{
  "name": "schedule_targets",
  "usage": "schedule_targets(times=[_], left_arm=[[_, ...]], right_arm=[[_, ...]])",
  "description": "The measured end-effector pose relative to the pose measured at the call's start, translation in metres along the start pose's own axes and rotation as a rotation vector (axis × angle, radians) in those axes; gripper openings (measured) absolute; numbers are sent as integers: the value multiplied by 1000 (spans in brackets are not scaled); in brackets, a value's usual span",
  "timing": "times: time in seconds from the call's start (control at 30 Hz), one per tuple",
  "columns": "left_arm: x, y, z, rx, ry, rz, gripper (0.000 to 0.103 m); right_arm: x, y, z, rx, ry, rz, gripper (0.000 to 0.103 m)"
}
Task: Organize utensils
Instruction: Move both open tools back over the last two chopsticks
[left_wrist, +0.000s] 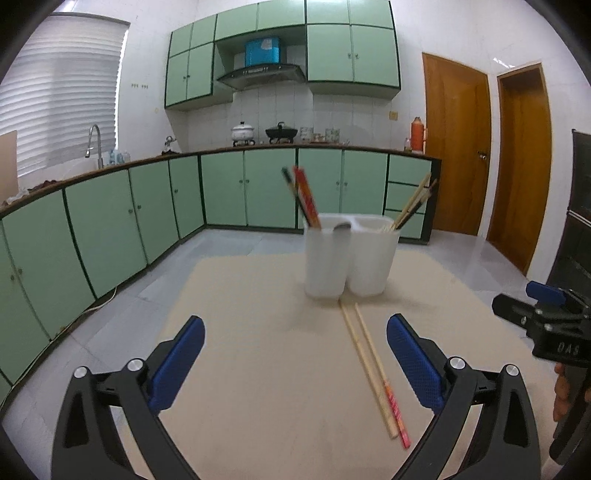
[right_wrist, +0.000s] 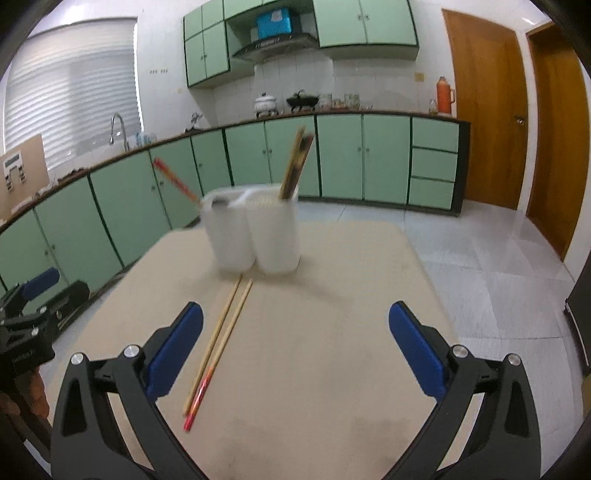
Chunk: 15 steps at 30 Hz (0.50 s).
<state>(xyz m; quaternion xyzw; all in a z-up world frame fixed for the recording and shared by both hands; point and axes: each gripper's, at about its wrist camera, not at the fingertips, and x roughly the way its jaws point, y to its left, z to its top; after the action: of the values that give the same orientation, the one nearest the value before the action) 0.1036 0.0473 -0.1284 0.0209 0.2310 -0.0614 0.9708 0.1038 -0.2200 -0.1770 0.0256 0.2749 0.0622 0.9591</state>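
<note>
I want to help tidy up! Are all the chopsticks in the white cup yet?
Not yet. Some chopsticks already stand in the white holder. Two chopsticks lie loose on the table. The left gripper and right gripper are both open and empty, so those two are left.

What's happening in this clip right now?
A person holds two tongs over a beige table. Both the left tongs and right tongs are open and empty. A pair of pale wooden chopsticks lies loose before the white two-compartment plastic holder, which already holds others.
</note>
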Motion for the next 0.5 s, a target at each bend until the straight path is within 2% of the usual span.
schedule_targets(times=[0.33,0.37,0.4,0.47,0.5], left_arm=[[-1,14,-44,2,109,40,97],[-3,16,-48,-1,116,43,97],[-3,17,-49,-2,119,46,97],[-4,21,-51,-4,123,50,97],[-5,22,-51,-5,123,53,97]], right_arm=[[5,43,-57,-35,110,67,97],[5,46,-60,-43,118,73,94],[6,53,-65,-56,126,81,82],[9,63,-70,-78,163,106,67],[11,67,-72,-85,182,117,67]])
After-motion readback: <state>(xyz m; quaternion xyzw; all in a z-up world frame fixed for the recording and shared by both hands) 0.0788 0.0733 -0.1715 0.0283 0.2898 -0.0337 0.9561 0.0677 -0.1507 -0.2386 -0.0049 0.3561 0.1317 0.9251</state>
